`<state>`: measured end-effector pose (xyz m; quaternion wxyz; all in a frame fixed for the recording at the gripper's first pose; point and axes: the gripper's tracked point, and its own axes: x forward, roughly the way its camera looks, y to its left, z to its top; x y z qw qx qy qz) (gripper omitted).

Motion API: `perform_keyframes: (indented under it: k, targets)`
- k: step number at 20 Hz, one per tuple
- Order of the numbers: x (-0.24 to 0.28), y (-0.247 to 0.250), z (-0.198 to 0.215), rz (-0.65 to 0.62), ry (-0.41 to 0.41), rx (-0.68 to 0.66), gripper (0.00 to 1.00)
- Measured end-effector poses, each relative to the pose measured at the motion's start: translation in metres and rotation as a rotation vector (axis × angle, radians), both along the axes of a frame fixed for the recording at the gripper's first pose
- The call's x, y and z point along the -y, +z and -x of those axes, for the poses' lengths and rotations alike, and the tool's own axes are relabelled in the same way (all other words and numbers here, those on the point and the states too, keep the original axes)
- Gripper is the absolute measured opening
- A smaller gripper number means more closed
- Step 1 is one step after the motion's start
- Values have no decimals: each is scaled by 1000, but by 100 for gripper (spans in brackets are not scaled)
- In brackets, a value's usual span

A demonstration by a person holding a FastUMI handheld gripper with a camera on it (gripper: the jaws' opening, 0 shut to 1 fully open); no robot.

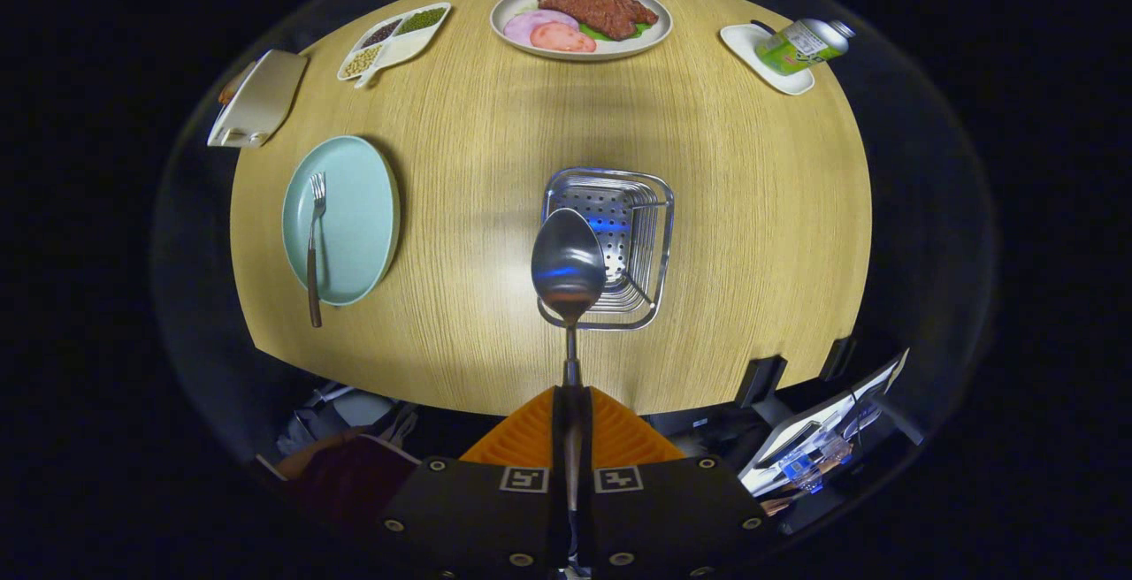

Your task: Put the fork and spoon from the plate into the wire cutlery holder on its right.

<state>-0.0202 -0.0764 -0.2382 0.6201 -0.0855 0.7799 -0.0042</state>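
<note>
My gripper [571, 403] is shut on the handle of a metal spoon [568, 263], its orange fingers [531, 434] pressed against both sides. The spoon points straight ahead, bowl held high over the near edge of the wire cutlery holder [650, 209], which stands on the wooden table. The holder looks empty inside. To its left lies a pale blue plate [358, 217]. A fork [314, 240] with a brown handle rests on the plate's left side, tines pointing away, handle reaching past the near rim.
Along the table's far side sit a white cutting board [258, 101], a divided tray of beans [393, 39], a plate of meat [581, 19] and a green can lying on a white dish [800, 48]. The near table edge runs just ahead of my fingers.
</note>
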Motion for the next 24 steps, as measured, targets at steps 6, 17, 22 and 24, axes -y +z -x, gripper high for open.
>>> perform_keyframes:
  k: [6, 17, 22, 24]
  targets:
    - [7, -7, -22, -10, -55, -13, 6]
    - [-15, 29, -94, -16, 52, 271, 98]
    - [-110, 19, -91, -119, 128, 300, 99]
    - [-144, 4, -81, -139, 175, 275, 99]
